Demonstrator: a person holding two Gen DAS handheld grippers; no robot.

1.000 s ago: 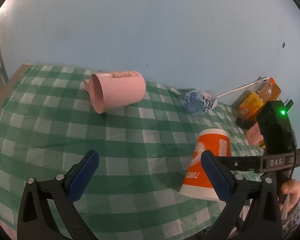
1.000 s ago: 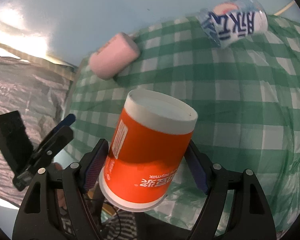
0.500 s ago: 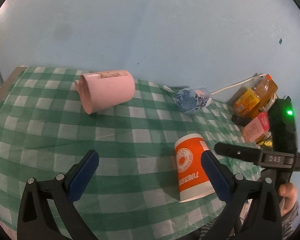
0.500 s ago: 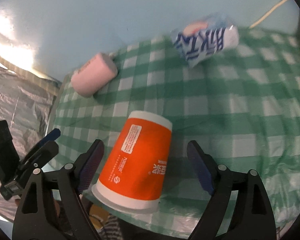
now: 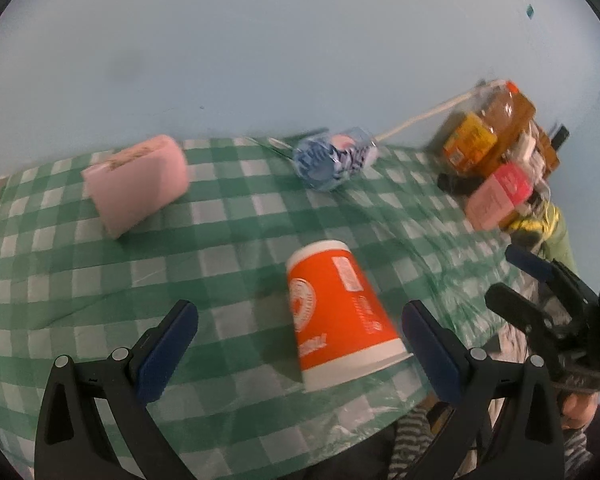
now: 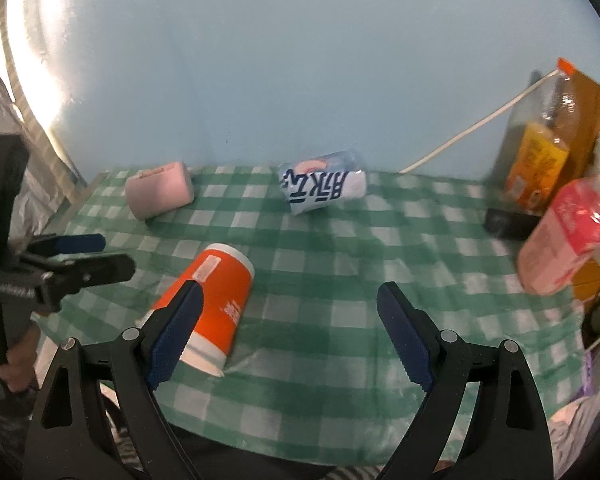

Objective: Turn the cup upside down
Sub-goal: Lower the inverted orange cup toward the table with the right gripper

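Observation:
An orange paper cup point(image 5: 340, 312) stands upside down, rim on the green checked tablecloth point(image 5: 220, 240), near the table's front edge; it also shows in the right wrist view point(image 6: 212, 300). My left gripper point(image 5: 300, 352) is open and empty, just short of the cup. My right gripper point(image 6: 292, 336) is open and empty, pulled back with the cup beside its left finger. The right gripper also shows in the left wrist view point(image 5: 540, 292), to the cup's right.
A pink cup point(image 5: 140, 184) and a blue-and-white cup point(image 5: 332, 160) lie on their sides further back. Bottles point(image 5: 488, 136) and a pink bottle point(image 6: 564, 240) crowd the right end. A pale blue wall stands behind.
My right gripper opened, let go of the orange cup and drew back to the right. The cup now stands rim down on the cloth. My left gripper shifted view slightly.

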